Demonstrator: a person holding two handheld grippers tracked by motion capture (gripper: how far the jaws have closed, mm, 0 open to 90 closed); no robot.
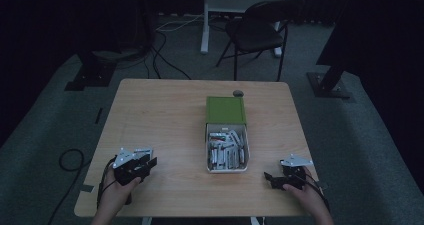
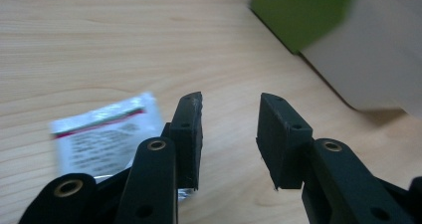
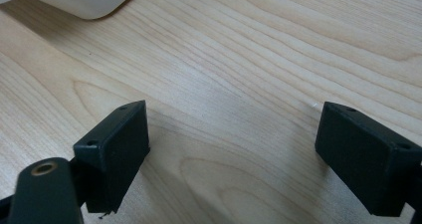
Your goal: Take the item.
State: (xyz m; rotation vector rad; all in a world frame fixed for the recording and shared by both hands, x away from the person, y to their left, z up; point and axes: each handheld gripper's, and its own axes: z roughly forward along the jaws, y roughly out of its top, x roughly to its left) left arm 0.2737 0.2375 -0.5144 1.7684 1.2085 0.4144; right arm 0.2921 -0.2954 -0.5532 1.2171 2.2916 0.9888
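Dim room, dark grey carpet, light wood table (image 1: 165, 115) under the high camera. Landmark for all positions: the white tray (image 1: 227, 169) of packets, near the table's middle.

Nearest the person, well to the tray's left: left gripper (image 1: 142, 166). In its own view the jaws stand a little apart with only bare wood between them. One silver packet (image 2: 107, 132) lies flat on the table just outside the left jaw, partly under the gripper body; nothing is gripped. In the high view this packet (image 1: 143, 150) sits just beyond the gripper, still well left of the tray.

Right of the tray, near the table's front edge: right gripper (image 1: 273, 179), jaws wide apart, empty, over bare wood.

Beyond the tray and touching its far end: green lid (image 1: 226, 110). Further back, a small dark round object (image 1: 238, 93) near the table's far edge. Off the table: folding chair (image 1: 260, 27), floor cables.

Risks (judgement): the thin, flat packet may slide rather than lift if a jaw only catches its edge. A sweep towards the tray could nudge the tray or lid.

Writing: packet shows a red stripe and grey print lines, too blurred to read. No brand legible.
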